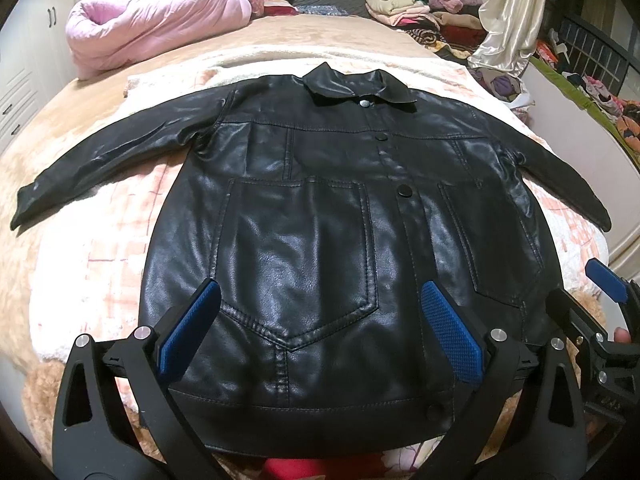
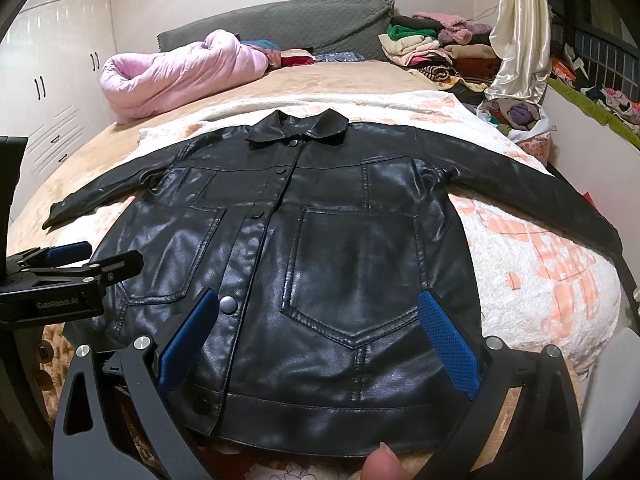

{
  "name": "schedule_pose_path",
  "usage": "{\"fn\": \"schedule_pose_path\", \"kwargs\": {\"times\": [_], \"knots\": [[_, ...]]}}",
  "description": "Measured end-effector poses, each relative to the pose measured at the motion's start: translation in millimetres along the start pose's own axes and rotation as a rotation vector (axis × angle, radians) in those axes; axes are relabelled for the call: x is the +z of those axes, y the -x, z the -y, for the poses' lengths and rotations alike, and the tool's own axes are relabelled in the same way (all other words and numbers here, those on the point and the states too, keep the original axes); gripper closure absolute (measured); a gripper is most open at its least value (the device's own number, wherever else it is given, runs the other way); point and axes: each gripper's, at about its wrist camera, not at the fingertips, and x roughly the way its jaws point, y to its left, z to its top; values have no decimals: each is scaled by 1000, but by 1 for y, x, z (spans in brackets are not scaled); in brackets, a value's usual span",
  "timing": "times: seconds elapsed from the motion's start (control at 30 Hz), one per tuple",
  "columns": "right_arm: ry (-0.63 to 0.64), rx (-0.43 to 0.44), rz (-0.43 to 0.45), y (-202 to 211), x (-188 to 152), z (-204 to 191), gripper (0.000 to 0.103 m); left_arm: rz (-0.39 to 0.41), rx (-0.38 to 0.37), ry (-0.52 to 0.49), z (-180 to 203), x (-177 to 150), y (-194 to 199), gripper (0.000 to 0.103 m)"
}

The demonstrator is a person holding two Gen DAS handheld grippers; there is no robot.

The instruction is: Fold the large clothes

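A black leather jacket (image 1: 320,208) lies flat and front up on the bed, buttoned, collar at the far end, both sleeves spread out sideways. It also fills the right wrist view (image 2: 332,248). My left gripper (image 1: 320,328) is open and empty, hovering over the jacket's lower left part near the hem. My right gripper (image 2: 316,340) is open and empty over the lower right part. The right gripper shows at the right edge of the left wrist view (image 1: 604,292), and the left gripper shows at the left edge of the right wrist view (image 2: 80,264).
A white and peach blanket (image 1: 100,248) lies under the jacket on the bed. A pink quilt (image 1: 152,28) is rolled up at the far left. Piles of folded clothes (image 1: 416,8) sit at the far right by a cream curtain (image 1: 512,20). White wardrobes (image 2: 60,92) stand left.
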Motion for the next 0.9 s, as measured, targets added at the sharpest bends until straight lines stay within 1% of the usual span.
{"fn": "schedule_pose_path", "kwargs": {"times": [0.9], "knots": [[-1,-3,1,0,1,1,4,-2,-4,-2,-1,2,3,9]]}}
